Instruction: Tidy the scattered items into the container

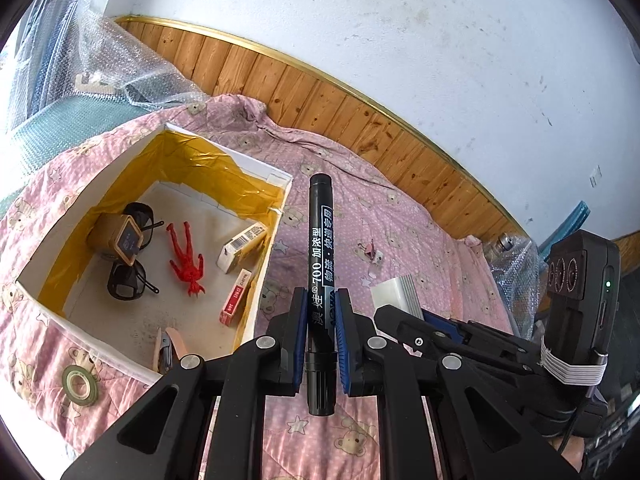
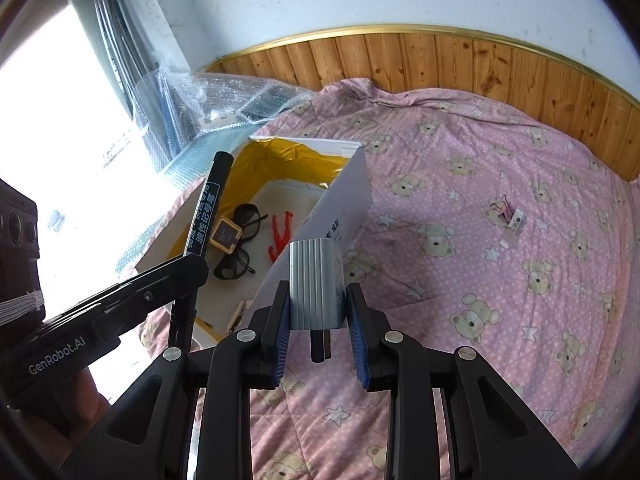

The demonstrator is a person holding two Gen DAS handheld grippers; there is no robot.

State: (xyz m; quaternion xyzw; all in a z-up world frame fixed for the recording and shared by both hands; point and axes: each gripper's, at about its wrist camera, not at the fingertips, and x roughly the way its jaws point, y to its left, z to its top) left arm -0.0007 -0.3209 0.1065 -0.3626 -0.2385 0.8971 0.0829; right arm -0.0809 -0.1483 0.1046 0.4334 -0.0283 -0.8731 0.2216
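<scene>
- While the black marker pen (image 1: 320,280) is clamped upright between the blue pads of the left gripper (image 1: 321,322), taken low on its barrel, it is held above the pink quilt (image 1: 420,240), just right of the open box (image 1: 276,216).
- As a light, stiff, smooth cylinder, the pen is judged liable to swivel or slip in the pads; the hold near the rear end leaves most of its length free.
- A ribbed grey block (image 2: 316,284), seemingly a plug adapter with a prong below, sits between the pads of the right gripper (image 2: 319,320); the jaws stand narrow about it, but whether both pads press it cannot be told.
- The block is judged hard, light and fairly easy to hold by its flat sides.
- Already inside the box are 2 dark glasses (image 1: 128,280), a red figure (image 1: 188,260), a small brown box (image 1: 118,236) and 2 cartons (image 1: 240,246).
- A tape roll (image 1: 80,384) outside the near wall and a small clip with a tag (image 1: 370,250) on the quilt are not yet collected.
- The near box wall is judged the main obstacle, and the 2 grippers are close together.
</scene>
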